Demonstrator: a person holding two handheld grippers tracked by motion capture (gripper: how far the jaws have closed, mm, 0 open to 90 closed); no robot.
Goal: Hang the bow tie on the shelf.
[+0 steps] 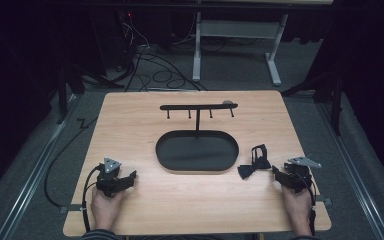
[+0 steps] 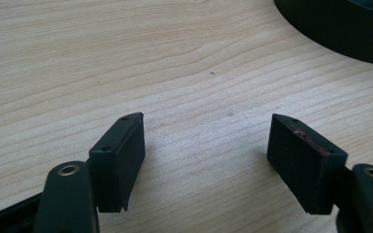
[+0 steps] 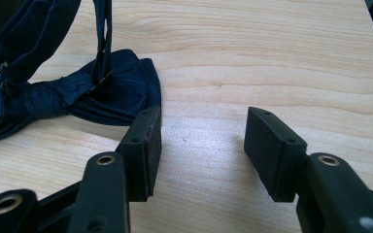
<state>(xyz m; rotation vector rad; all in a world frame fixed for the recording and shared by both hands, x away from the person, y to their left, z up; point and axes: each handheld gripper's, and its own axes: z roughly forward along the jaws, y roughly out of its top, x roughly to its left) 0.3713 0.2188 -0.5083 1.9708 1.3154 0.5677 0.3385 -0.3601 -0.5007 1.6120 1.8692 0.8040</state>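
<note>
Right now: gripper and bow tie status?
Left gripper open, empty. Right gripper open beside the bow tie, not gripping. Bow tie flat on table, path clear.

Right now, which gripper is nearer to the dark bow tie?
Right. The right gripper rests just beside the bow tie, jaws open. The left gripper is far across the table, beyond the black oval tray.

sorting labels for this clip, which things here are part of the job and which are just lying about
In the job:
- dark navy fabric bow tie with strap, beside the right tongs
- left tongs, open over bare wood

Nearby, perhaps part of it:
- black metal hook rack on oval tray base

Lying about:
- cables on the grey floor
- white table frame
</note>
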